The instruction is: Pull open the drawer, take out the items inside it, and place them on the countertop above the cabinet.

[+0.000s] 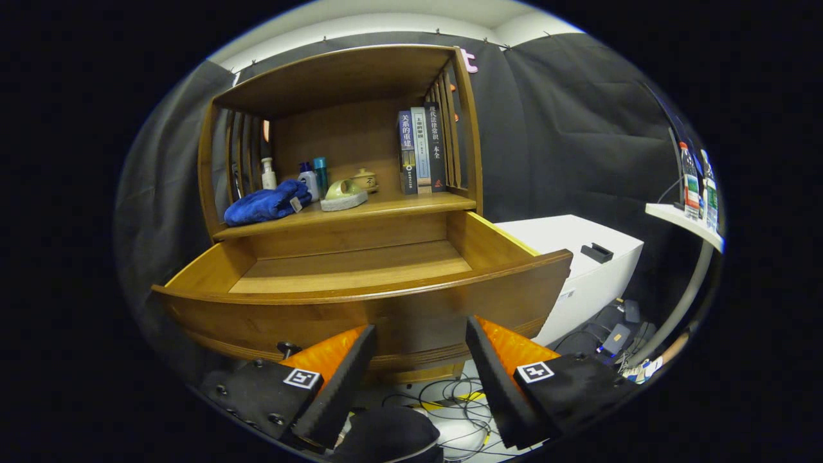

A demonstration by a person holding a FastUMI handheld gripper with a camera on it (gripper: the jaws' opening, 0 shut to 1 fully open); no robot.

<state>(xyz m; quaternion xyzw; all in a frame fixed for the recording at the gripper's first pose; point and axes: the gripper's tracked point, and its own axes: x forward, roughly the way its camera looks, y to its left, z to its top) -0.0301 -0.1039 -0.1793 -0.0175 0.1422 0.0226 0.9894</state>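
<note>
Drawer (360, 302) pulled fully out of the cabinet, its visible floor bare. Gripper (421, 360) held low before the drawer front, fingers (341, 373) spread apart and gripping nothing. On the worktop (411, 206) above the drawer, at about 11 o'clock from the fingers, lie a blue cloth (267, 202), small bottles (308, 177), a green dish (344, 193) and a lidded pot (364, 179); books (421, 151) stand at 12 o'clock. Judged from this layout, the removal appears complete, the items grouped clear of the open drawer.
</note>
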